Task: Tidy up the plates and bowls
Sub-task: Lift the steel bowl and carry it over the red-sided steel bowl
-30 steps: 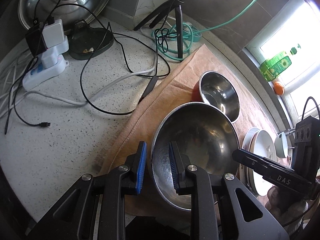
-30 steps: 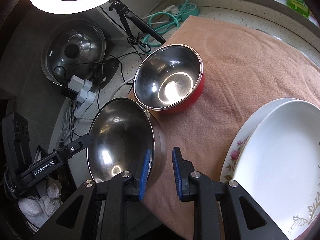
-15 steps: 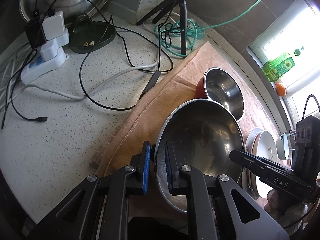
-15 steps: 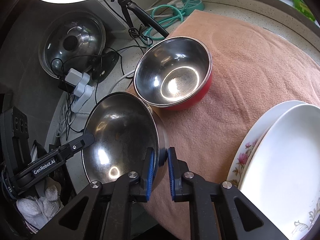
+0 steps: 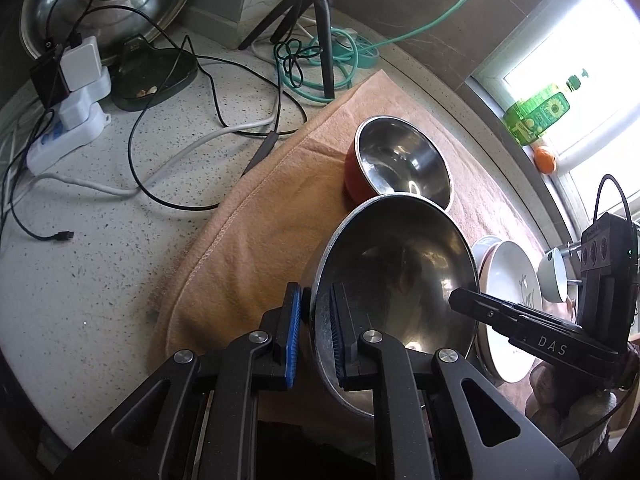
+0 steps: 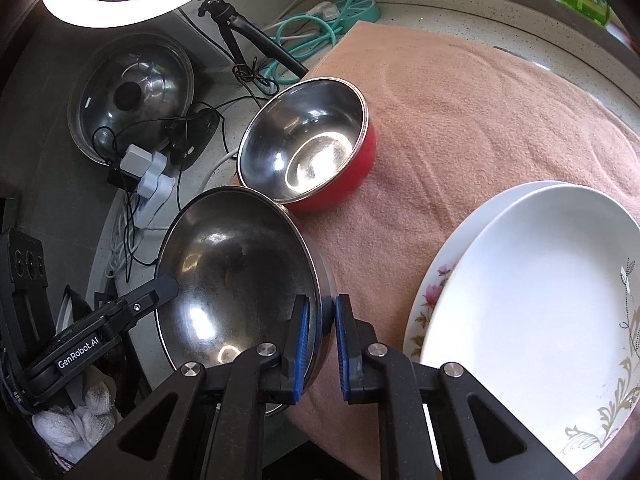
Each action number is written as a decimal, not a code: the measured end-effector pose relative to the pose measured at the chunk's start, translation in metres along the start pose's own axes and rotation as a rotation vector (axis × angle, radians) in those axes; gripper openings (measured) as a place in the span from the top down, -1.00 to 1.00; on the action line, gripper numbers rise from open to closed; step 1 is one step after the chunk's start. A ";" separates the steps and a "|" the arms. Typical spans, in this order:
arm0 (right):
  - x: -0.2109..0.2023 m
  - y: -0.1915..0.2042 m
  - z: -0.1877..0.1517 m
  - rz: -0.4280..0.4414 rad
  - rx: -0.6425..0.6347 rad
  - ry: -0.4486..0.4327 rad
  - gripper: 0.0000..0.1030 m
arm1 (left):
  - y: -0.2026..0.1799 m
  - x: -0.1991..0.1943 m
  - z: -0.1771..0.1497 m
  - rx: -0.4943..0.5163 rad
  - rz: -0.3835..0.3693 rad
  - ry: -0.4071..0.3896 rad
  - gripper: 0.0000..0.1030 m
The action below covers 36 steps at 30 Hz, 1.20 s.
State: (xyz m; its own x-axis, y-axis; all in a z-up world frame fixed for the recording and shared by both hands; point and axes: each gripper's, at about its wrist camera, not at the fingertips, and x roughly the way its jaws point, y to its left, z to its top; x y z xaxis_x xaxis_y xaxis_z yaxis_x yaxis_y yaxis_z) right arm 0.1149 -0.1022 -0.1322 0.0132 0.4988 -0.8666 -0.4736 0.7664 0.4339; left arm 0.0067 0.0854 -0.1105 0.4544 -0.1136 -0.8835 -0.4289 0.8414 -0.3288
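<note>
— While both claws clamp it, where's the steel bowl (image 5: 394, 276)?
— On the towel (image 6: 480, 128); left claw (image 5: 314, 332) and right claw (image 6: 322, 340) pinch opposite rims. Two bowls counting the red bowl (image 6: 308, 148), two plates (image 6: 532, 320).

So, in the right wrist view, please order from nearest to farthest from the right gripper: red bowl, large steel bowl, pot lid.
From the right gripper:
1. Large steel bowl, rim clamped.
2. Red bowl, just beyond.
3. Pot lid, far left, leaning.
</note>
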 end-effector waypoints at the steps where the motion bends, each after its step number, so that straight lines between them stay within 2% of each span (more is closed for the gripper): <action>1: -0.001 -0.002 -0.001 -0.002 0.004 -0.001 0.77 | -0.003 0.001 0.000 0.005 -0.001 0.002 0.76; 10: -0.010 -0.013 -0.005 -0.014 0.024 -0.008 0.77 | -0.014 0.006 -0.003 0.029 -0.013 0.024 0.76; 23: -0.007 -0.016 -0.004 -0.007 0.029 -0.004 0.77 | -0.010 0.014 -0.006 0.023 -0.019 0.056 0.76; 30: -0.014 -0.019 -0.003 -0.004 0.030 -0.017 0.77 | -0.003 0.002 0.000 0.007 -0.023 0.022 0.75; 36: -0.028 -0.026 0.004 0.019 0.055 -0.058 0.75 | 0.008 -0.012 0.020 -0.018 -0.036 -0.026 0.75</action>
State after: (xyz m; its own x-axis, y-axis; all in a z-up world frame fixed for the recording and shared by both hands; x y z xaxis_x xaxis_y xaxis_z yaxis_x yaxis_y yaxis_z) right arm 0.1299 -0.1340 -0.1185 0.0561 0.5347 -0.8432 -0.4251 0.7769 0.4644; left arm 0.0140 0.1041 -0.0959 0.4897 -0.1295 -0.8622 -0.4259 0.8274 -0.3661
